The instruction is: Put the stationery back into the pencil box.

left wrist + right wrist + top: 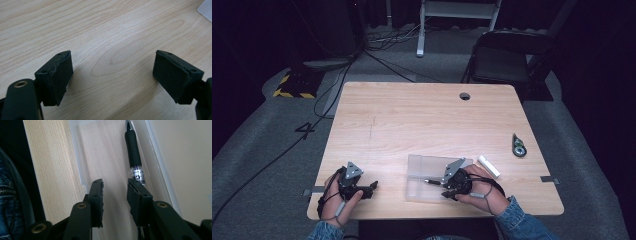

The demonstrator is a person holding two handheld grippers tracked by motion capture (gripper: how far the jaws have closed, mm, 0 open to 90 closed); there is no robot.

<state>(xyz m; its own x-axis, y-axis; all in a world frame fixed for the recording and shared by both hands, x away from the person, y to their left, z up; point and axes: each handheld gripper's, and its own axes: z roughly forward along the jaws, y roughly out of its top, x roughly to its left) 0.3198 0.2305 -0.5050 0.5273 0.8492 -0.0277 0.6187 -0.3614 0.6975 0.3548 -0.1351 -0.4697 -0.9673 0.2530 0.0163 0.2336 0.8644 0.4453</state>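
Observation:
A black pen lies inside a shallow clear plastic tray near the table's front edge. My right gripper hovers over the tray and points left. Its jaws stand a little apart with nothing between them, and the pen runs along the tray wall just past the right jaw. My left gripper rests low over bare wood at the front left. It is open wide and holds nothing. A corner of the tray shows far off in the left gripper view.
A white stick-shaped item lies just right of the tray. A small dark dispenser sits near the right edge of the table. A cable hole is at the back, and a chair stands beyond.

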